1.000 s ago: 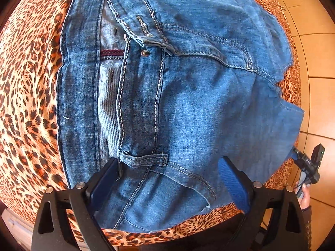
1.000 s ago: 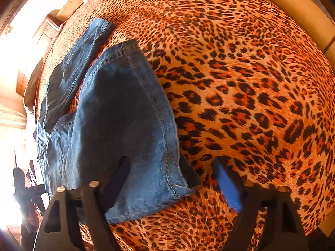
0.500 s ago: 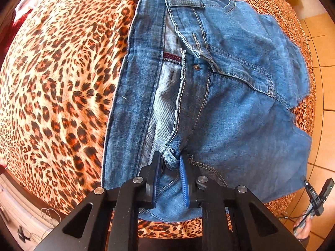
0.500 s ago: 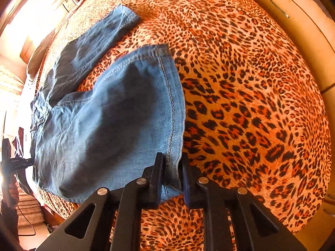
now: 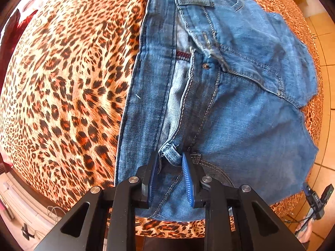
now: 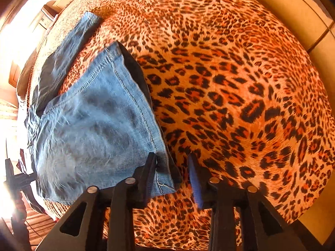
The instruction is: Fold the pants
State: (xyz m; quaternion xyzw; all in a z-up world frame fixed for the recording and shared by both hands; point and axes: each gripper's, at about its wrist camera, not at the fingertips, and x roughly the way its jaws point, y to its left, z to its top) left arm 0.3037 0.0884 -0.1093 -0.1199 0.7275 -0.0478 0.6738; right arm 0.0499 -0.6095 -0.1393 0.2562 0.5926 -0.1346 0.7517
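Blue denim pants (image 5: pixel 240 108) lie on a leopard-print bed cover (image 5: pixel 62 83), waistband end toward me, fly open with a red inner label. My left gripper (image 5: pixel 168 161) is shut on the waistband at a belt loop (image 5: pixel 170 153). In the right wrist view a pant leg (image 6: pixel 94 125) lies flat, its hem (image 6: pixel 163 179) near me. My right gripper (image 6: pixel 172 163) stands open, its left finger (image 6: pixel 149 171) on the hem corner and its blue-padded right finger on the cover. The second leg (image 6: pixel 69 48) runs off to the far left.
The bed cover (image 6: pixel 240 104) spreads wide to the right of the leg. Tiled floor (image 5: pixel 322 31) lies beyond the bed's right edge. The other gripper shows at the bed's edge in the left wrist view (image 5: pixel 316 200).
My left gripper closed on the waistband one second back and still holds it, now raised slightly. My right gripper had closed on the hem and has now opened, letting the hem go.
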